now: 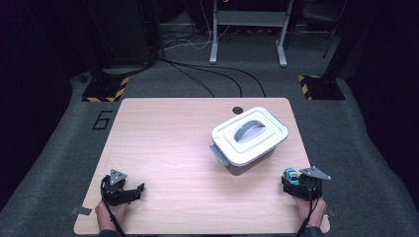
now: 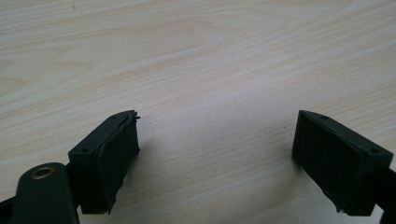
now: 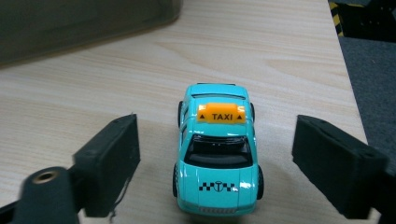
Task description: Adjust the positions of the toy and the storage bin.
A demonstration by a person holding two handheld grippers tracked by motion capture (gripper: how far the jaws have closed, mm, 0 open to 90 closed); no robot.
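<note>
While parked wide apart at the near left of the table (image 1: 163, 133), the left gripper (image 2: 215, 154) holding nothing, and the right gripper (image 3: 217, 158), jaws spread, straddling the teal toy taxi (image 3: 217, 163) near right, probably for grasping, the lidded grey box (image 1: 249, 140) just beyond.

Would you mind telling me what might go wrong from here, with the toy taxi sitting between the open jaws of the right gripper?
1. The toy taxi stands on wheels between the right gripper's open jaws, so an uneven close could roll it away.
2. It sits near the table's right edge, so a nudge might send it off.
3. The lidded box is closed, so putting the taxi inside would need the lid off; the left gripper is open and empty.
</note>
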